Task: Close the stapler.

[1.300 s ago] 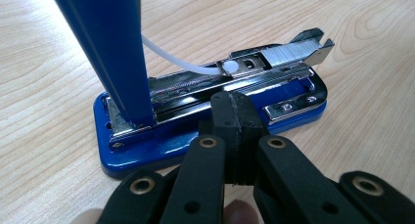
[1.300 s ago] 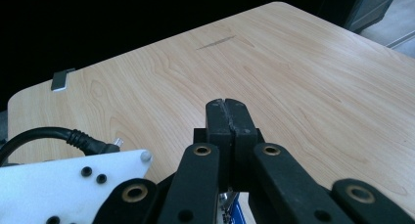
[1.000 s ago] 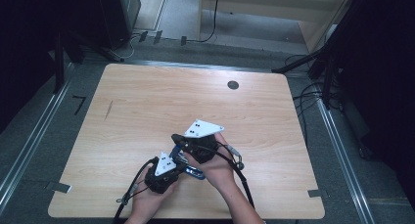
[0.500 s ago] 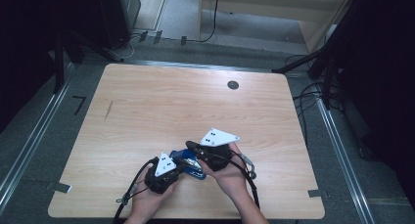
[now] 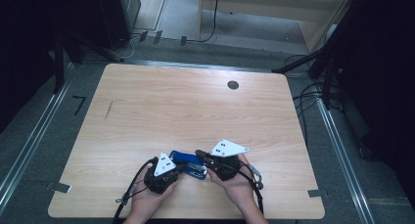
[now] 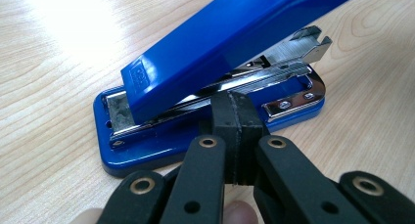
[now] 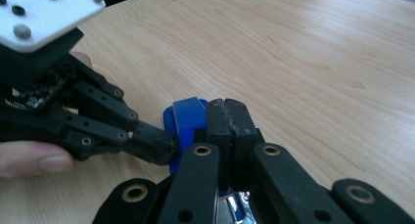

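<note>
- Blue stapler lies on the tabletop, near the near edge and roughly at mid width, between the two grippers.
- Stapler top arm is tilted up off the base; the metal staple rail shows underneath.
- Left gripper: jaws closed flat together, nothing between them. In the left gripper view the tips sit against the long side of the stapler base; real contact cannot be confirmed.
- Right gripper: jaws also closed together, empty. In the right gripper view the tips sit over the stapler's blue top, at or just beside it; pressing or merely above cannot be told.
- In the right gripper view the left gripper's tip meets the stapler from the left.
- Left hand and right hand come in from the near edge, one on each side of the stapler.
- A small dark round hole sits far right on the tabletop, well apart from the work.
</note>
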Available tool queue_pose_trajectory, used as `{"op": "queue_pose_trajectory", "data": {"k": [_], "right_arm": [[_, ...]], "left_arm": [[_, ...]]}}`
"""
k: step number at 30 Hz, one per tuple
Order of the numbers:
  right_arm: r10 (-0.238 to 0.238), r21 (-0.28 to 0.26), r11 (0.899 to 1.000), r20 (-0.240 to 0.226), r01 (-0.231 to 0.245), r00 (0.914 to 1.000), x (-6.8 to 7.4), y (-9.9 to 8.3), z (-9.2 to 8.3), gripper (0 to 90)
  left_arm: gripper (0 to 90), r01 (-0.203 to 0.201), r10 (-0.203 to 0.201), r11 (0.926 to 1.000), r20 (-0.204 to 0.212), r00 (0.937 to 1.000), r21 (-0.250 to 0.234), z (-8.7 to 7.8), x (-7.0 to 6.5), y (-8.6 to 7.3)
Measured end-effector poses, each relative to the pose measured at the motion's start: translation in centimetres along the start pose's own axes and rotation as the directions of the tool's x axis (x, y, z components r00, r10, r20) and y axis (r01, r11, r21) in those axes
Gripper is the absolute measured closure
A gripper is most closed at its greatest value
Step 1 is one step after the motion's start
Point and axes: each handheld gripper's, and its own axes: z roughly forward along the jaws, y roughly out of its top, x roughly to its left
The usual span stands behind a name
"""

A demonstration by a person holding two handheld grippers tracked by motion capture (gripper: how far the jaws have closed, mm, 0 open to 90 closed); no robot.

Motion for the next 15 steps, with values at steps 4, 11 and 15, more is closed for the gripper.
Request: {"op": "queue_pose_trajectory", "data": {"k": [4,11,15], "right_arm": [[0.007,0.009,1.000,0.010,-0.007,0.9999,-0.1,-0.8,-0.1,90.0],[0.026,0.001,1.000,0.013,-0.026,0.9996,-0.4,-2.1,-0.3,90.0],[0.023,-0.006,1.000,0.022,-0.023,0.9995,-0.3,-2.3,-0.4,90.0]], "left_arm": [[90.0,-0.002,0.002,1.0000,0.005,1.0000,-0.001,0.0,0.0,0.0],[90.0,0.003,-0.003,1.0000,0.008,1.0000,0.000,0.0,0.1,0.0],[90.0,0.003,-0.003,1.0000,0.007,1.0000,0.000,0.0,0.1,0.0]]}}
